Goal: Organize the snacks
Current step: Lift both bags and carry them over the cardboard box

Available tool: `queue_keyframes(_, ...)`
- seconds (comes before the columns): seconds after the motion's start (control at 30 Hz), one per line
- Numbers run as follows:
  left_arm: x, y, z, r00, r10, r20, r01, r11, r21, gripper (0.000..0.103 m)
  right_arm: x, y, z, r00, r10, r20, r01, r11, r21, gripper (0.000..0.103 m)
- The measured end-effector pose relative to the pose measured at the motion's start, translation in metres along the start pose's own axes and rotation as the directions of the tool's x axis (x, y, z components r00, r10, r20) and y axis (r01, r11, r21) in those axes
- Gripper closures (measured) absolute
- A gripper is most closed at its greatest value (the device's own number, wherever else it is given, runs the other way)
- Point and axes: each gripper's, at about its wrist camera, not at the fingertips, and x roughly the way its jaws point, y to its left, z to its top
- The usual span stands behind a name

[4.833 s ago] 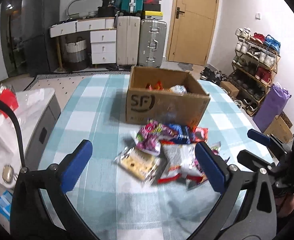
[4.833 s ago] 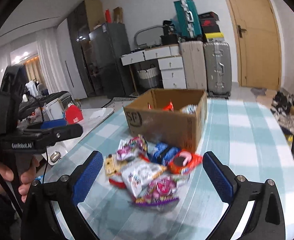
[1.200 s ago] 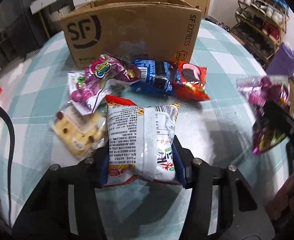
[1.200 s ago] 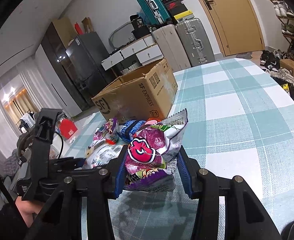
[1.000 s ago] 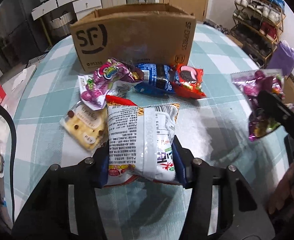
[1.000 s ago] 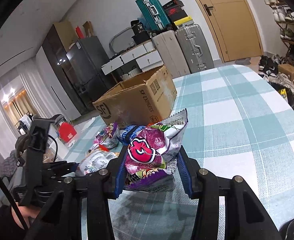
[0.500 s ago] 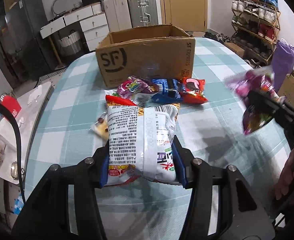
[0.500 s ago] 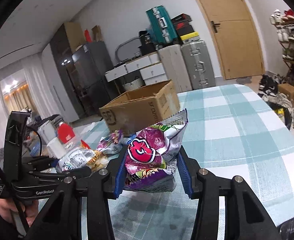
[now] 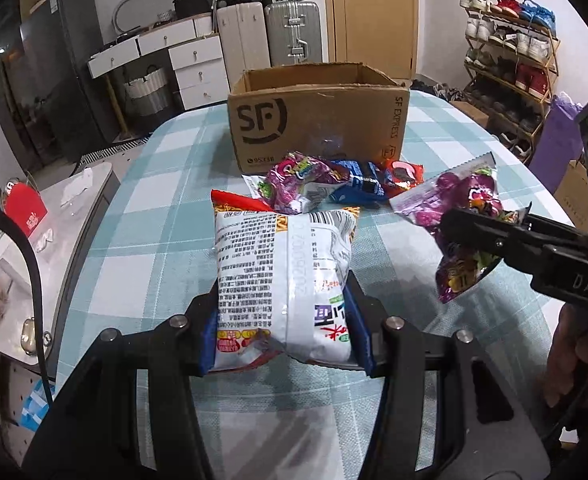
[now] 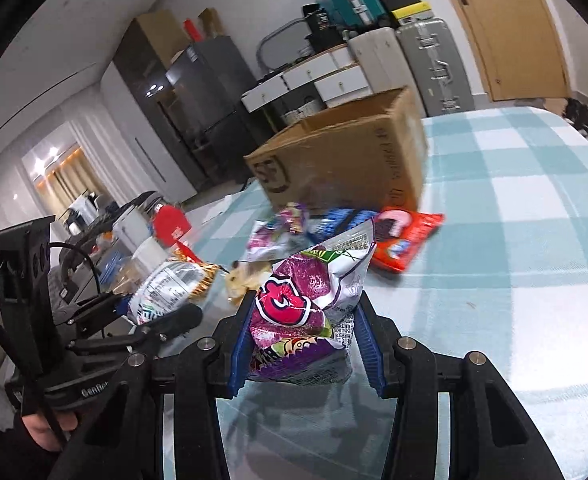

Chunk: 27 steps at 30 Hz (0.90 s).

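The left gripper (image 9: pixel 286 332) has its fingers clamped on one white printed snack bag (image 9: pixel 284 280); the right gripper (image 10: pixel 306 344) clamps one purple candy bag (image 10: pixel 306 312). Ahead of both, three packets lie before one brown cardboard box (image 9: pixel 318 120).

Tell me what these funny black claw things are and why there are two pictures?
A person holds one grabbing tool in each hand, and each tool carries its own camera. So one picture looks along the left gripper, the other along the right gripper. The left jaws squeeze a white snack bag. The right jaws squeeze a purple candy bag. On the checked table sit a cardboard box and more snacks in front of it, such as a red packet and a blue packet.
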Motion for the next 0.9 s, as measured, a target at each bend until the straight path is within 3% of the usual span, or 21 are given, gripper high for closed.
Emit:
queue_keyframes(0.27,-0.009,0.030,0.015,1.000,-0.024,0.013,0.025,0.998,-0.062,0.054,-0.004,0.032,0.025,1.000,0.022,0.003,-0.022,0.995,-0.096,0.056)
queue_keyframes(0.47,-0.010,0.057,0.040,0.995,-0.099,0.010,0.100,0.986,-0.132,0.054,-0.014,0.047,0.049,0.998,0.065,0.026,-0.062,0.991,-0.117,0.056)
queue_keyframes(0.9,-0.023,0.080,0.135,0.980,-0.187,0.064,0.194,0.972,-0.134,0.054,-0.054,0.051,0.141,0.985,0.100,0.140,-0.083,0.989,-0.120,0.056)
